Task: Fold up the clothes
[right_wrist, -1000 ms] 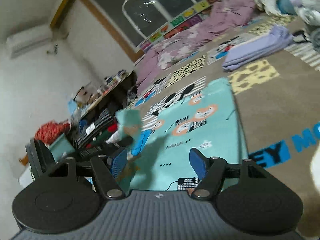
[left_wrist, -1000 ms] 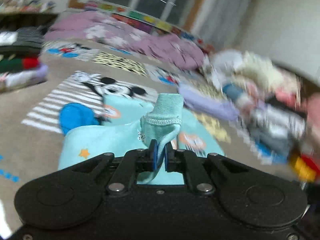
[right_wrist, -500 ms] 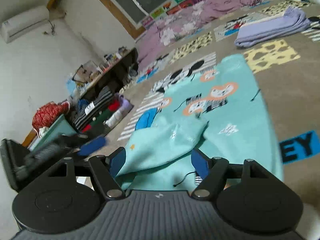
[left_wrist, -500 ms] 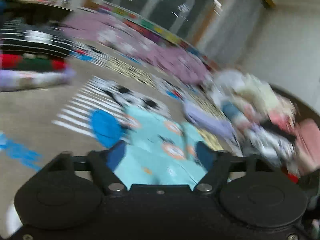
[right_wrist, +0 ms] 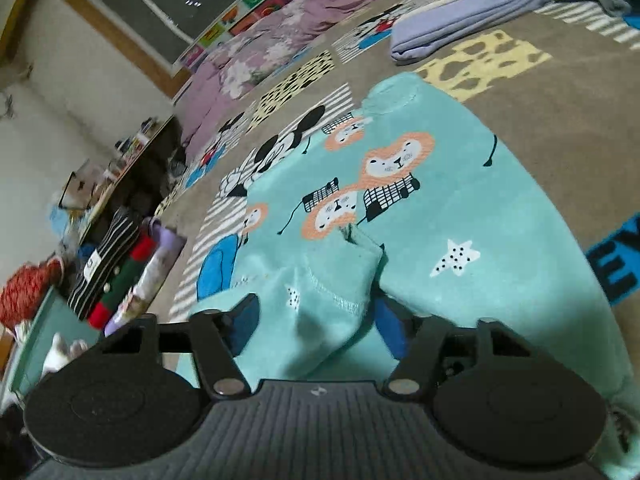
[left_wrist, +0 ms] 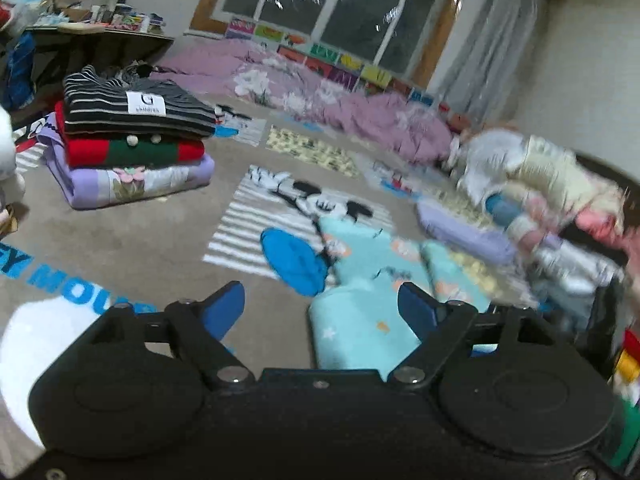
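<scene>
A teal sweatshirt with orange lion prints (right_wrist: 400, 184) lies spread on the patterned carpet (right_wrist: 560, 100). One sleeve (right_wrist: 336, 276) is folded over its body, cuff toward me. My right gripper (right_wrist: 316, 324) hovers low over that sleeve. Its jaws are closing with the sleeve fabric between the blue pads (right_wrist: 244, 320), and I see no firm pinch. In the left wrist view the sweatshirt (left_wrist: 360, 320) lies ahead, at the right side of my left gripper (left_wrist: 320, 308). Its jaws stand wide and are closing, with nothing pressed between them.
A stack of folded clothes (left_wrist: 132, 140) sits on the carpet at the left, with a low cluttered table (left_wrist: 100, 36) behind it. A folded lilac garment (right_wrist: 460, 20) lies beyond the sweatshirt. A loose heap of laundry (left_wrist: 540, 184) fills the right. Purple bedding (left_wrist: 320, 92) lies under the window.
My left gripper let go of the teal cuff, opened wide and drew away to the left. The sleeve now lies on the sweatshirt. My right gripper dropped closer over it and its jaws narrowed.
</scene>
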